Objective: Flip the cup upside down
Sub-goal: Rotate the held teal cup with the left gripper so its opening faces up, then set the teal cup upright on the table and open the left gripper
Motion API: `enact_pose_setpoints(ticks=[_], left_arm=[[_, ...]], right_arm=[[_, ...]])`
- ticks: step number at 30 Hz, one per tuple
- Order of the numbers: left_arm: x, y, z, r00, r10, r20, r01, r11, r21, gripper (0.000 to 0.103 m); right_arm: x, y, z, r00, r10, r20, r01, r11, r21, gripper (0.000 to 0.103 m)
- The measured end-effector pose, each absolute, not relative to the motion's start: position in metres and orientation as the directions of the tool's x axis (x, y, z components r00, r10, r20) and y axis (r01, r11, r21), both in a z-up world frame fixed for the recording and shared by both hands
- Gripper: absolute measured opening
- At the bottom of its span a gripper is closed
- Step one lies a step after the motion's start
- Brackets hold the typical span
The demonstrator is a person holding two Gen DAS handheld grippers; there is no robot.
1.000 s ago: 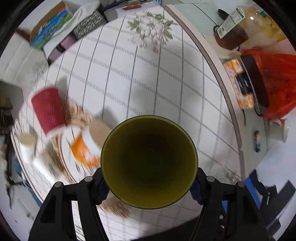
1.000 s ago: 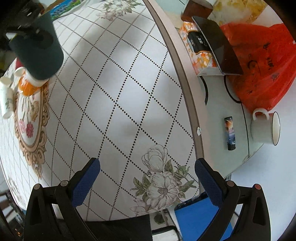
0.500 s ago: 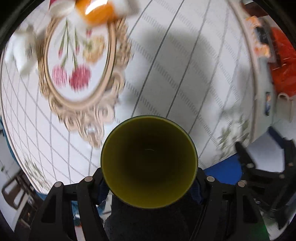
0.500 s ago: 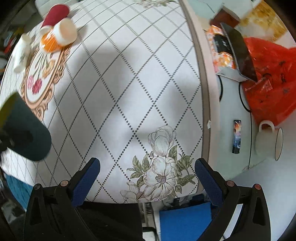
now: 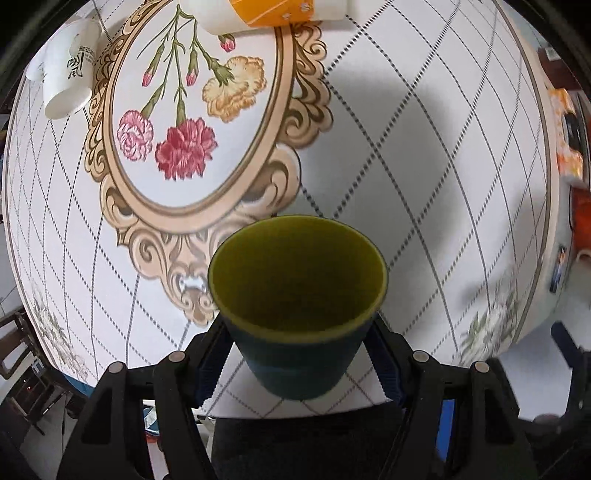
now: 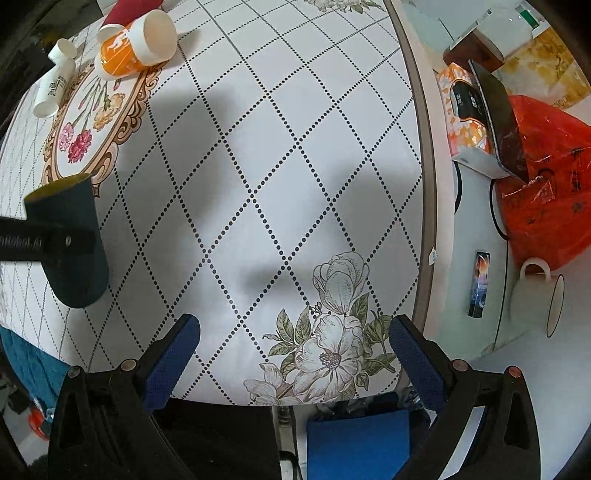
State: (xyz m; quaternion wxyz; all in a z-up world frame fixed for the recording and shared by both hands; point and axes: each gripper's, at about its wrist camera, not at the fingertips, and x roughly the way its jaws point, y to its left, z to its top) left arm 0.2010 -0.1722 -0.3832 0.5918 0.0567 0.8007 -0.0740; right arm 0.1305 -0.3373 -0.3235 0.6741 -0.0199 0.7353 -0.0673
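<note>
A dark teal cup [image 5: 297, 295] with an olive-yellow inside is held between the two fingers of my left gripper [image 5: 297, 354]. Its open mouth faces the table below, tilted toward the floral medallion. In the right wrist view the same cup [image 6: 68, 254] hangs above the table's front left edge, with a left finger [image 6: 44, 242] across its side. My right gripper [image 6: 291, 350] is open and empty above the flower print near the front edge.
An orange and white paper cup [image 6: 135, 46] lies on its side at the far left, beside a red cup [image 6: 129, 11] and white paper cups [image 6: 53, 86]. Right of the table stand a tissue box [image 6: 463, 110], a red bag [image 6: 543, 177] and a white mug [image 6: 539, 299].
My left gripper has turned over with the cup, from mouth facing across the table to mouth facing down at it, and moved toward the front left edge. My right gripper stays open.
</note>
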Motion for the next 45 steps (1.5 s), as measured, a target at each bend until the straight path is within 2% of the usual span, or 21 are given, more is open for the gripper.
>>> enact_pose_setpoints(ticks=[16,17,19,20,21,25,37,45], left_arm=[[0.211,-0.160,-0.402,-0.317,-0.016,-0.948,0.179,0.981,-0.077,0.068],[0.214,-0.159,-0.400,-0.311,-0.018,-0.950,0.184,0.980,-0.078,0.069],[0.221,-0.157,-0.393,-0.298,-0.027,-0.954,0.189,0.978,-0.086,0.078],[0.222,-0.156,-0.390,-0.294,-0.038,-0.955,0.185,0.978,-0.096,0.088],[0.222,-0.154,-0.387,-0.289,-0.051,-0.956,0.181,0.978,-0.107,0.092],[0.226,-0.142,-0.373,-0.267,-0.067,-0.961,0.173,0.978,-0.116,0.092],[0.196,-0.097,-0.280,-0.023,0.018,-1.000,0.170,0.985,0.014,0.092],[0.160,-0.045,-0.286,0.034,0.137,-0.990,0.062,0.988,0.139,0.092]], right_arm=[[0.138,-0.330,-0.331,-0.107,-0.113,-0.988,0.143,0.982,-0.127,0.103],[0.138,-0.329,-0.331,-0.105,-0.113,-0.988,0.145,0.981,-0.128,0.103],[0.139,-0.327,-0.329,-0.103,-0.111,-0.989,0.153,0.980,-0.126,0.103],[0.139,-0.328,-0.328,-0.101,-0.108,-0.989,0.157,0.980,-0.123,0.103],[0.138,-0.327,-0.327,-0.099,-0.104,-0.990,0.163,0.980,-0.119,0.103],[0.137,-0.326,-0.318,-0.077,-0.087,-0.993,0.179,0.979,-0.100,0.103],[0.125,-0.298,-0.278,-0.003,0.003,-1.000,0.190,0.982,0.002,0.103],[0.143,-0.260,-0.286,0.001,0.097,-0.995,0.152,0.984,0.096,0.103]])
